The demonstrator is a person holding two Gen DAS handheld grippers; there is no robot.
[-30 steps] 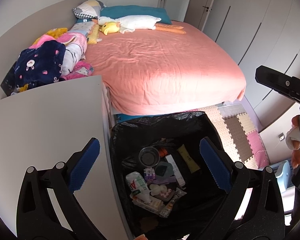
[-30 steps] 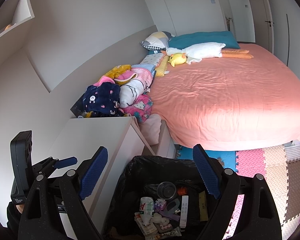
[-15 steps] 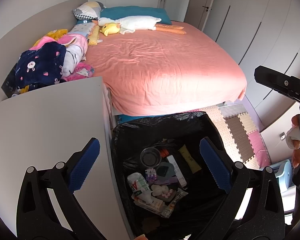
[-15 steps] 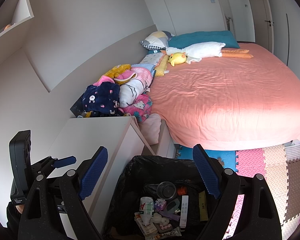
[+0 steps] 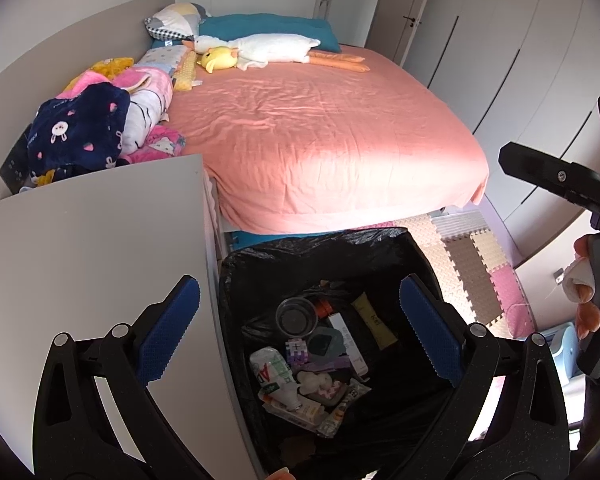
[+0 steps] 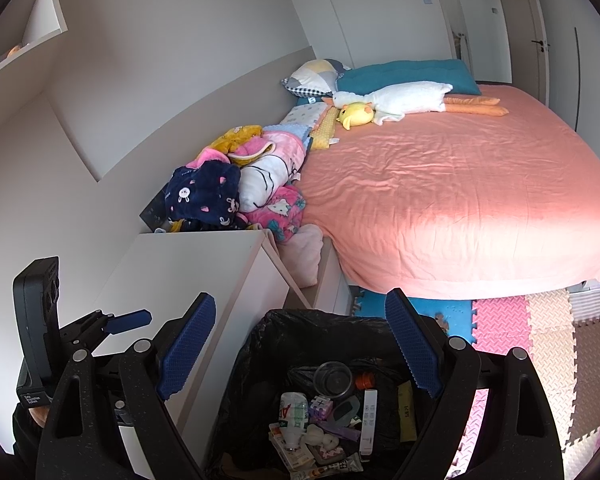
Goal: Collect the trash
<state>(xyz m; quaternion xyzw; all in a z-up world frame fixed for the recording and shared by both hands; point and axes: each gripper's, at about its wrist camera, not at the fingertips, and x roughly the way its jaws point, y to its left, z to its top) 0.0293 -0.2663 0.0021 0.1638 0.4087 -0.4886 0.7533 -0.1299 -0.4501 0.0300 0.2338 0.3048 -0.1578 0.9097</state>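
A bin lined with a black trash bag [image 5: 340, 252] [image 6: 260, 344] stands on the floor between the white nightstand and the bed. Inside lies trash: a white bottle [image 5: 274, 372] [image 6: 294, 414], a clear cup [image 5: 296, 316] [image 6: 333, 376], a purple cube [image 5: 298, 352], tubes and wrappers. My left gripper [image 5: 300, 332] is open and empty above the bin, its left finger over the nightstand. My right gripper [image 6: 300, 352] is open and empty above the bin too. The left gripper also shows in the right wrist view [image 6: 112, 320], at the lower left.
A white nightstand [image 5: 92, 240] [image 6: 188, 264] with a bare top stands left of the bin. A bed with a pink sheet [image 5: 320, 132] holds plush toys, pillows and piled blankets [image 5: 100, 120]. Foam floor mats [image 6: 540, 328] lie at the right. Wardrobe doors line the far wall.
The left wrist view has shifted slightly, so the bin and nightstand edge sit a bit further right. Both grippers stay open and empty.
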